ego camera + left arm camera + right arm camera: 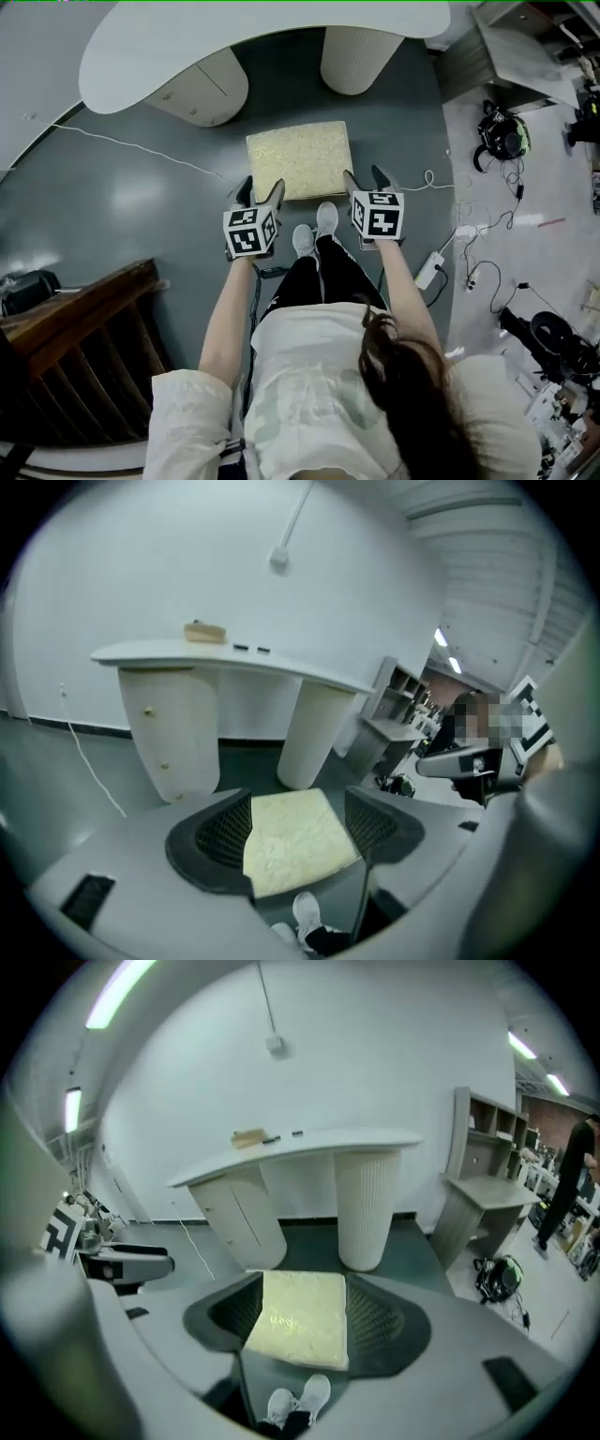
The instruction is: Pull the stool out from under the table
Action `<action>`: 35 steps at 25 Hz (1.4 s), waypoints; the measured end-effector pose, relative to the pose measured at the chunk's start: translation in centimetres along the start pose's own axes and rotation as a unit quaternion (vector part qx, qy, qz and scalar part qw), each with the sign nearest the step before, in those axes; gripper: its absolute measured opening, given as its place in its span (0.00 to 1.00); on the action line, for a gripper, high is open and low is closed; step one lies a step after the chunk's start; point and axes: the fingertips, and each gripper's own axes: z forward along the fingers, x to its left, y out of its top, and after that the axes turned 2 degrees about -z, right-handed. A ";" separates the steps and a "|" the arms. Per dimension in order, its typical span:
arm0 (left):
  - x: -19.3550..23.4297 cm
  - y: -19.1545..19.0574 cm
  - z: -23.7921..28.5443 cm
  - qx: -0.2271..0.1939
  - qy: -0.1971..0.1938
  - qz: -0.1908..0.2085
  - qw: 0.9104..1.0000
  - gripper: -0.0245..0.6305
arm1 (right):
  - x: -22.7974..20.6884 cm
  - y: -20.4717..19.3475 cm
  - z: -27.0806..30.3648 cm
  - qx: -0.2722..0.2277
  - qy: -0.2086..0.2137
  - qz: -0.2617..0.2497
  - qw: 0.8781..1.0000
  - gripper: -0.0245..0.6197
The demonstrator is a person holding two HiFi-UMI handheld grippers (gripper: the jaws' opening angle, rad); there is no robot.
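The stool (300,159) has a square pale-yellow cushion and stands on the dark floor just in front of the white table (187,47), near its two pedestals. My left gripper (262,187) hovers by the stool's near left corner, and my right gripper (366,178) by its near right corner. Both are open with nothing held. In the left gripper view the stool (295,841) shows between the spread jaws, some way off. The right gripper view shows the stool (300,1316) the same way, with the table (309,1147) behind it.
The person's white shoes (315,230) stand right behind the stool. A white cable (131,145) trails over the floor at the left. At the right lie a power strip (431,269), cords and a dark bag (503,136). A wooden railing (84,328) is at the lower left.
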 end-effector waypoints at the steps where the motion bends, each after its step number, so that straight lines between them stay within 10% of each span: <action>1: -1.9 2.0 -1.1 -0.022 -0.012 0.007 1.000 0.54 | 0.4 2.0 -1.7 -0.024 0.007 -0.010 1.000 0.48; 9: -11.0 17.5 -8.0 -0.195 -0.085 0.000 0.977 0.51 | 1.2 15.5 -12.3 -0.208 0.033 -0.046 0.977 0.37; 16: -14.3 24.8 -13.5 -0.321 -0.027 0.076 0.944 0.17 | 1.7 20.3 -17.4 -0.311 0.048 -0.068 0.947 0.16; 21: -14.9 24.9 -14.8 -0.344 0.020 0.125 0.930 0.08 | 1.3 20.0 -16.2 -0.310 0.051 -0.069 0.947 0.09; 35: -14.8 23.1 -13.1 -0.320 0.036 0.105 0.941 0.08 | 2.0 18.8 -15.2 -0.292 0.067 -0.083 0.950 0.09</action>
